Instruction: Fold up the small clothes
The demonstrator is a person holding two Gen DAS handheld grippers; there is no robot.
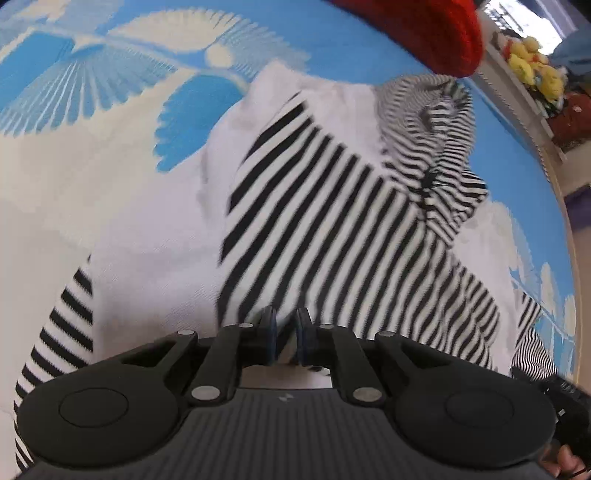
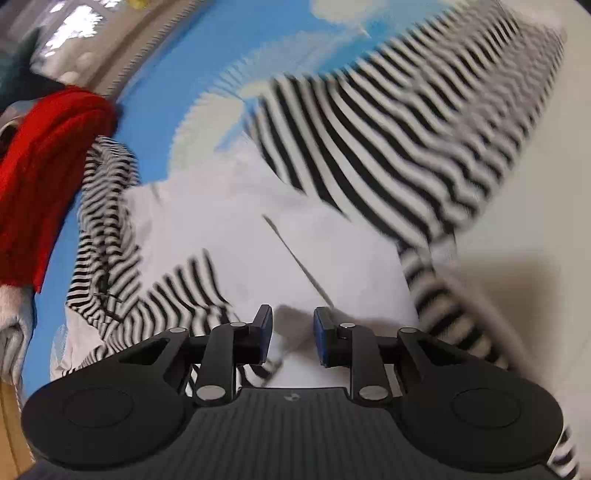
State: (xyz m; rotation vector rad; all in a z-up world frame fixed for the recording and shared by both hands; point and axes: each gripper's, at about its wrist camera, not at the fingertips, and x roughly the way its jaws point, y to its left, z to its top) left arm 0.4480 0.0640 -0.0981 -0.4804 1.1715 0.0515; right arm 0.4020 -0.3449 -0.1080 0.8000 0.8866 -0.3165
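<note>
A small garment with a white body (image 1: 155, 266) and black-and-white striped sleeves and hood (image 1: 325, 206) lies on a blue and white patterned sheet (image 1: 74, 110). My left gripper (image 1: 285, 338) is nearly shut, pinching the garment's near edge between its pads. In the right wrist view the same garment (image 2: 258, 236) lies under my right gripper (image 2: 292, 338), whose jaws stand a little apart over the white cloth, with nothing clearly between them. The striped hood (image 2: 107, 221) is bunched at the left.
A red knitted garment (image 1: 443, 33) lies at the far edge, also in the right wrist view (image 2: 40, 177). Yellow plush toys (image 1: 532, 62) sit on a shelf beyond the bed. The bed's trimmed edge (image 2: 122, 70) runs along the upper left.
</note>
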